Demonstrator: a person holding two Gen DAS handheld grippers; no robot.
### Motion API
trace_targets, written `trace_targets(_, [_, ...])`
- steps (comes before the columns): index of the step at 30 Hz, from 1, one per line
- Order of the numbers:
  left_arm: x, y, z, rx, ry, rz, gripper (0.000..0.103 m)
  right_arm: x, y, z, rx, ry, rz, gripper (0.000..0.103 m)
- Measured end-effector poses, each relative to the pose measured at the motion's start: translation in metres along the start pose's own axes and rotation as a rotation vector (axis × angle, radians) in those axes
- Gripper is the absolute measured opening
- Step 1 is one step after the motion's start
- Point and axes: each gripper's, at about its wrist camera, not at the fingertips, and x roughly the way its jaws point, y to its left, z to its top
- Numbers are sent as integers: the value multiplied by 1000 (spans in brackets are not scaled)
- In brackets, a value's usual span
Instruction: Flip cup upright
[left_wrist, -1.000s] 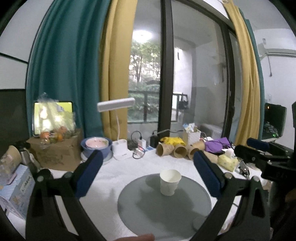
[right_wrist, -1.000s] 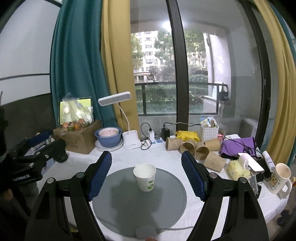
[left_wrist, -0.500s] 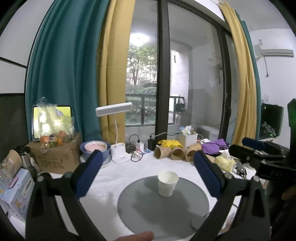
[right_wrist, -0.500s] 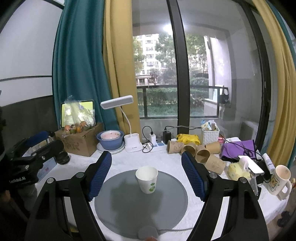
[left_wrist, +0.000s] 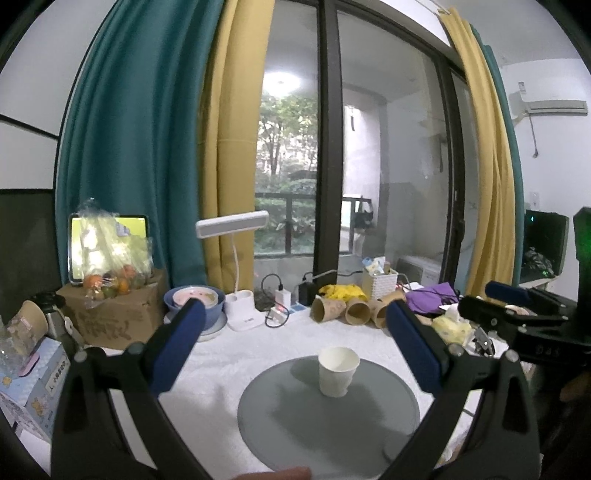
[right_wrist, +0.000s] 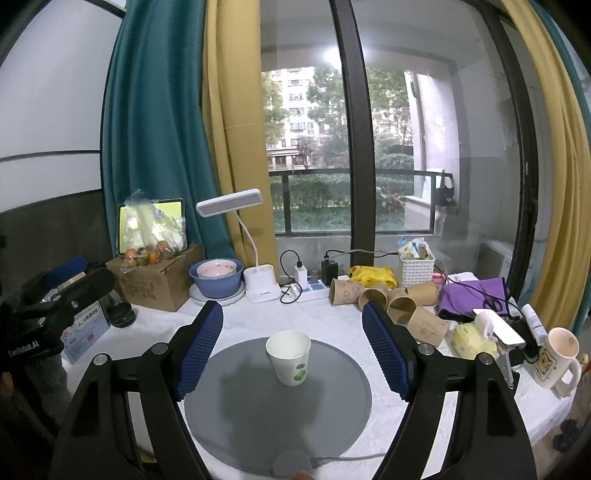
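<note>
A white paper cup (left_wrist: 338, 371) stands upright, mouth up, on a round grey mat (left_wrist: 328, 413). In the right wrist view the cup (right_wrist: 290, 356) shows a green print and sits on the mat (right_wrist: 277, 406). My left gripper (left_wrist: 291, 325) is open and empty, held back above the mat's near side. My right gripper (right_wrist: 293, 325) is open and empty, also held back from the cup. Each gripper shows at the edge of the other's view.
Brown paper cups (right_wrist: 384, 295) lie on their sides at the back right. A desk lamp (right_wrist: 258, 258), blue bowl (right_wrist: 216, 277), cardboard box of fruit (right_wrist: 155, 280) and power strip stand at the back. A mug (right_wrist: 557, 354) and tissues (right_wrist: 472, 338) sit right.
Both grippers have risen and drawn back a little, so the cup looks lower and farther. The cup has not moved.
</note>
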Motion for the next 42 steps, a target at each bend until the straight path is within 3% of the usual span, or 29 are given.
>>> trace_targets(42, [-4,-3,1,28,-6,-17,99,-3,-2,-6,-29,2,1,81])
